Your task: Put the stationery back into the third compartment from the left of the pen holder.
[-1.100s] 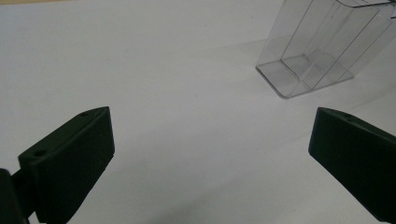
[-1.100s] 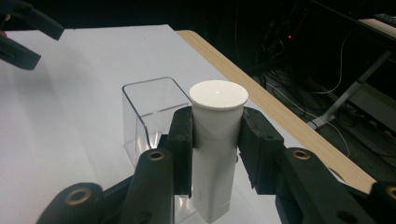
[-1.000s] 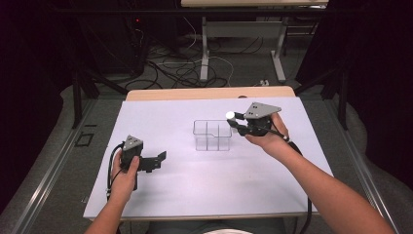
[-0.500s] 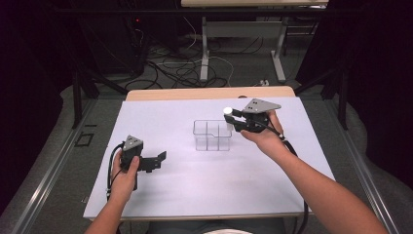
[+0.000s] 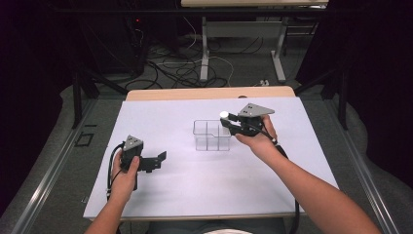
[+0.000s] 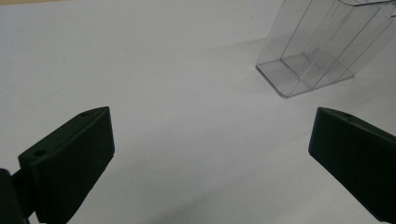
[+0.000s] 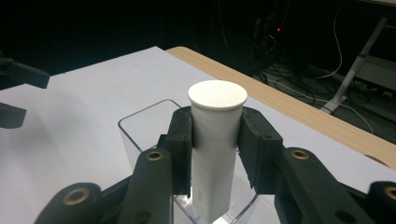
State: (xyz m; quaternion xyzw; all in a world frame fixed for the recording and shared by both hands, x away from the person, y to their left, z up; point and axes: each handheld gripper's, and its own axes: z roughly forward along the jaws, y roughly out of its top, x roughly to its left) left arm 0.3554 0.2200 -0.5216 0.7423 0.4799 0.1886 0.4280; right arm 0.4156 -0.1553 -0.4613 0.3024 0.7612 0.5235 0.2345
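Right tongs [image 7: 215, 140] — pinching a white capped cylindrical tube [image 7: 215, 154] — have edged leftward over the clear compartmented plastic box [image 5: 211, 135], insertion apparently imminent; left tongs [image 6: 210, 158] spread, idle.

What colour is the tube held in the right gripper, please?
White; the tube shows best in the right gripper view.

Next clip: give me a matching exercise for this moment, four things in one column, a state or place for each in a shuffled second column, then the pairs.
Things
1. left gripper
2. right gripper
3. white tube
4. clear divided container

States or places
A. standing on the white table surface, near its middle
B. held upright, its lower end inside the container
C. fingers wide apart, holding nothing
D. fingers closed on the tube just below its cap

Pairs: 1-C, 2-D, 3-B, 4-A
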